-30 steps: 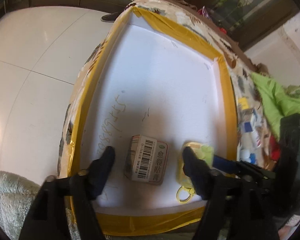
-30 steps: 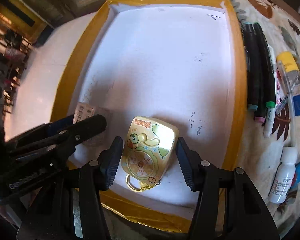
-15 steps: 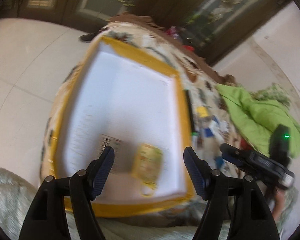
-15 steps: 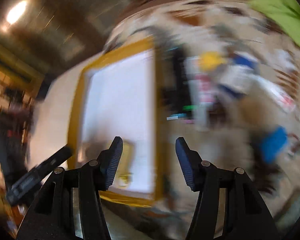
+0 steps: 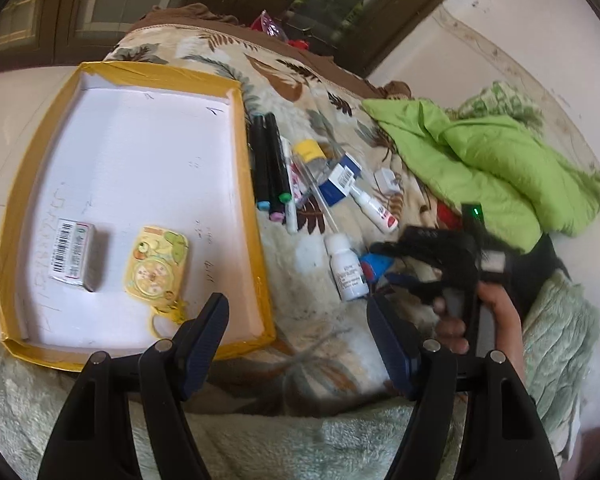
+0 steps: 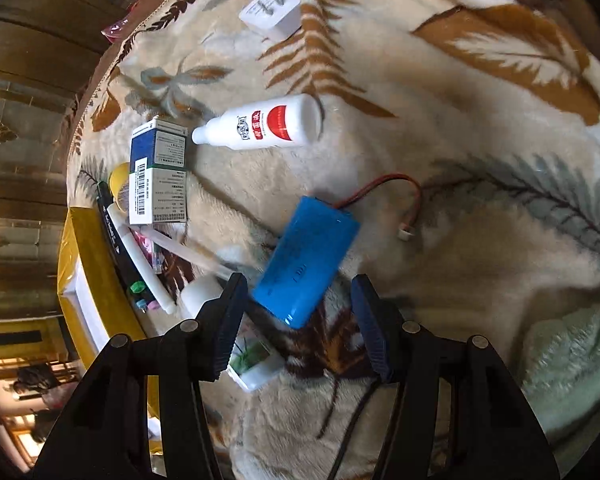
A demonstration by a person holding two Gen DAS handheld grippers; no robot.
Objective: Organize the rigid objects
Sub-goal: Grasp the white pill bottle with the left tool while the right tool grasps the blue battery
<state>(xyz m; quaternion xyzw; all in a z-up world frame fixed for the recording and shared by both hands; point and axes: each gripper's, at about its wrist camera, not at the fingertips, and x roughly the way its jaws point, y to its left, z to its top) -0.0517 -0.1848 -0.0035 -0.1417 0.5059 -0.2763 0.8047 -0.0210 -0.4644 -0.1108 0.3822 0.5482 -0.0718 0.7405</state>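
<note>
A white tray with yellow taped rim [image 5: 252,216] holds a small barcoded box [image 5: 73,254] and a yellow cartoon keychain case [image 5: 157,268]. My left gripper [image 5: 298,338] hangs open above the tray's near right corner, nothing between its fingers. My right gripper [image 6: 296,316] stands open over a blue battery pack [image 6: 306,258] with a red wire; the pack lies on the blanket just ahead of the fingertips, apart from them. In the left wrist view a hand [image 5: 496,312] holds the right gripper beside the blue battery pack [image 5: 376,266].
Loose on the leaf-print blanket [image 6: 440,92]: black markers [image 5: 268,164], a white-and-red bottle [image 6: 264,124], a blue-and-white box [image 6: 158,174], a white bottle [image 5: 346,268], a white charger [image 6: 270,12]. A green cloth [image 5: 488,164] lies at the right.
Both grippers left the tray, with the box and the keychain case lying in it. The left drew back and swung right; the right rolled and moved over to the blue battery pack.
</note>
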